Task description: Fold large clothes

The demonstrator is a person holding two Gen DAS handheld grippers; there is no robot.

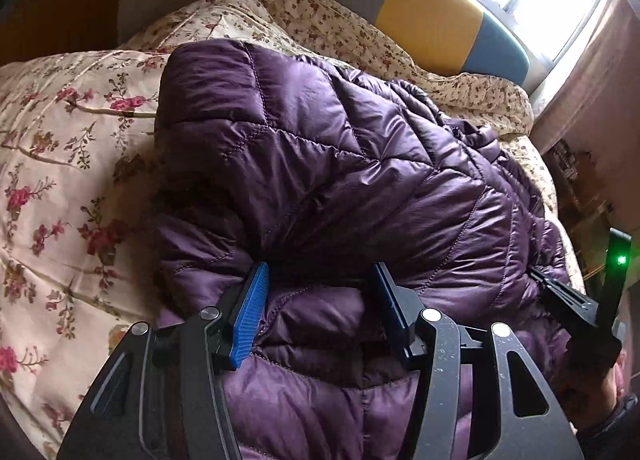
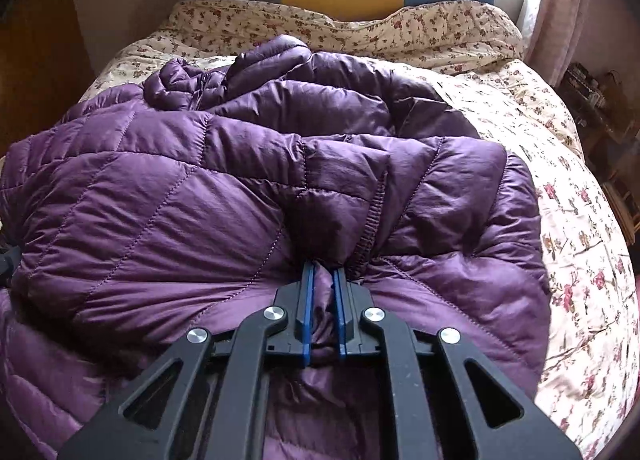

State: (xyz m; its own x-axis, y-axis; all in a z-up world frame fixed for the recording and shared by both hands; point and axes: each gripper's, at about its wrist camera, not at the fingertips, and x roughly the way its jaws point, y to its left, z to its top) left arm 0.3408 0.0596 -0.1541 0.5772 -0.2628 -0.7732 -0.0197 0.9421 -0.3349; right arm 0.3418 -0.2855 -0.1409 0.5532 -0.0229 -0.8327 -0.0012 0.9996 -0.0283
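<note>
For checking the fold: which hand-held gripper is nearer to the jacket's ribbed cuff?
Right. The right hand-held gripper is pinching fabric beside the ribbed cuff; the left hand-held gripper is open farther left.

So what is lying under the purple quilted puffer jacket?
The purple quilted puffer jacket lies on a cream floral bedspread, visible around it. What lies directly beneath stays covered.

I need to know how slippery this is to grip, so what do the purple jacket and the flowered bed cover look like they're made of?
The purple jacket looks like thin synthetic shell, probably nylon or polyester, over puffy fill: it has a soft sheen, fine crinkles and stitched quilting lines. The flowered bed cover looks like matte woven cotton or a blend, printed, with no shine. The right gripper has its jaws pinched on a jacket fold.
</note>
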